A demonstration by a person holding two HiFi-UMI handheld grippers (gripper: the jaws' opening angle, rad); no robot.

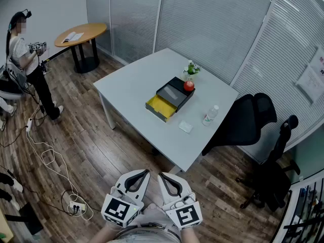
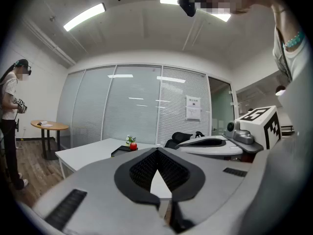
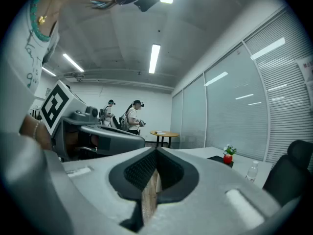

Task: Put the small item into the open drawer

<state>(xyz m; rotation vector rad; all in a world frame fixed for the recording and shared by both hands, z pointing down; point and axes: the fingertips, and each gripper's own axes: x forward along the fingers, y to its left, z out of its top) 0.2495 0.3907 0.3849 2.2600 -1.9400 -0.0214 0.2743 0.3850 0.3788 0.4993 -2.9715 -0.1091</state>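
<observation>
A small white flat item [image 1: 186,127] lies on the white table [image 1: 132,83], near its front edge. Left of it stands a black drawer box [image 1: 176,92] with its yellow drawer [image 1: 161,107] pulled open. A red apple [image 1: 189,85] sits on the box. My left gripper [image 1: 144,172] and right gripper [image 1: 163,175] are held side by side low in the head view, above the wooden floor and well short of the table. Both are shut with nothing between the jaws. In the left gripper view the left gripper [image 2: 157,151] points toward the far apple [image 2: 133,146].
A small potted plant [image 1: 191,68] and a water bottle [image 1: 210,115] stand on the table. Two black office chairs [image 1: 249,119] are at the right. Cables and a power strip [image 1: 76,205] lie on the floor at the left. A person [image 1: 24,59] stands by a round table [image 1: 81,33].
</observation>
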